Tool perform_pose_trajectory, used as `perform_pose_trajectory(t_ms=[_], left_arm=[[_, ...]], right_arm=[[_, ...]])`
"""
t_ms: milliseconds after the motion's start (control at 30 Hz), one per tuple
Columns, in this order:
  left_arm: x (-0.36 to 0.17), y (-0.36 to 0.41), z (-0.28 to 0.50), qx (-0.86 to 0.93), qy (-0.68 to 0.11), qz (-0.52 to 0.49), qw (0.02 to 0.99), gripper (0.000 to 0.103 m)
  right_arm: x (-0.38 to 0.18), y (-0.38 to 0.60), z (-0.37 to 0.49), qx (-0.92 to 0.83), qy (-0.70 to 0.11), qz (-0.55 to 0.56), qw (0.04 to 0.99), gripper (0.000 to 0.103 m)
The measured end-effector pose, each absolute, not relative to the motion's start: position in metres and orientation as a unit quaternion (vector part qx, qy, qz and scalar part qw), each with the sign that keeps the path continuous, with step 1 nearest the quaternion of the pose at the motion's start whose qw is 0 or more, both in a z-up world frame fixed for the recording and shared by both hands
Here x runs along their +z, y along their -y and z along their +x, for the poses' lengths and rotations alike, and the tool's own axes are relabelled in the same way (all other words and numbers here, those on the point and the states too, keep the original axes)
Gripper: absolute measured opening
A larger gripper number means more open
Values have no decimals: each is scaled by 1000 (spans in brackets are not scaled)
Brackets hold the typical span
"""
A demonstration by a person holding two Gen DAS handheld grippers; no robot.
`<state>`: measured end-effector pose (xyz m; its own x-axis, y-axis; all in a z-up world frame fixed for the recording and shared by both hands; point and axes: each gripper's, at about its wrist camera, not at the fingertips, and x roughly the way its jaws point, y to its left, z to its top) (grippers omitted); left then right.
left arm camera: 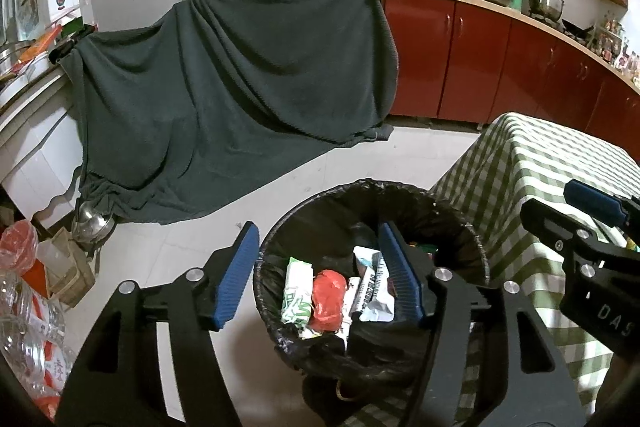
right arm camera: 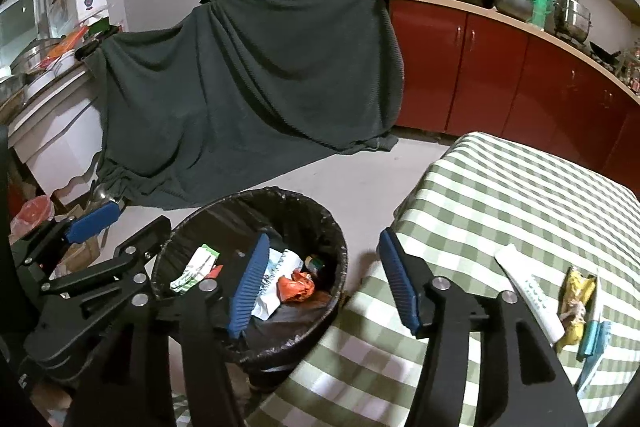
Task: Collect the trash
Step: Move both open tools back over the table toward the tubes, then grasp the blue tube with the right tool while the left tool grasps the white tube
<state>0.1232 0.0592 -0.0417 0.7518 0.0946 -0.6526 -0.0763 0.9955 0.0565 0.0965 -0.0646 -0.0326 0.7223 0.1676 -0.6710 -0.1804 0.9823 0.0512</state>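
A round trash bin (left arm camera: 460, 223) lined with a black bag stands on the floor beside the checkered table (left arm camera: 532, 163). Inside lie several wrappers and a crumpled red wrapper (left arm camera: 329, 299). My left gripper (left arm camera: 320, 271) is open and empty above the bin. My right gripper (right arm camera: 320, 279) is open and empty over the gap between the bin (right arm camera: 320, 211) and the table edge (right arm camera: 500, 195). On the table at the right lie a white tube (right arm camera: 532, 291), a yellow wrapper (right arm camera: 576, 303) and a blue item (right arm camera: 596, 339). The left gripper also shows at the left of the right wrist view (right arm camera: 120, 223).
A dark cloth (left arm camera: 240, 79) drapes over furniture behind the bin. Red cabinets (left arm camera: 480, 55) with pots on the counter run along the right wall. Bottles and bags (left arm camera: 28, 291) clutter the floor at the left. A metal kettle (left arm camera: 90, 223) sits under the cloth.
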Motion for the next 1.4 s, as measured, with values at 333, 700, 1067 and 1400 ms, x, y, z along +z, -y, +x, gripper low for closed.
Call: perform_pose_trajectory(t_ms=[333,700,1067,1400], left_arm=[[-30,-38,109,28,-342,15,939,69],[-28,10,93,-20,-342,24,939,72],[-29,64,93,-73,-347,37,934,72],[-32,104,94,-105,-351,52,929,72]], right_arm=[[-31,98,76,61,-358,-3,932,60],[-35,166,45,-13,-359,19,933,60],[-43,245,22,-112,-363,48,924,60],[-67,267,26,-126,-400,60,906,59]])
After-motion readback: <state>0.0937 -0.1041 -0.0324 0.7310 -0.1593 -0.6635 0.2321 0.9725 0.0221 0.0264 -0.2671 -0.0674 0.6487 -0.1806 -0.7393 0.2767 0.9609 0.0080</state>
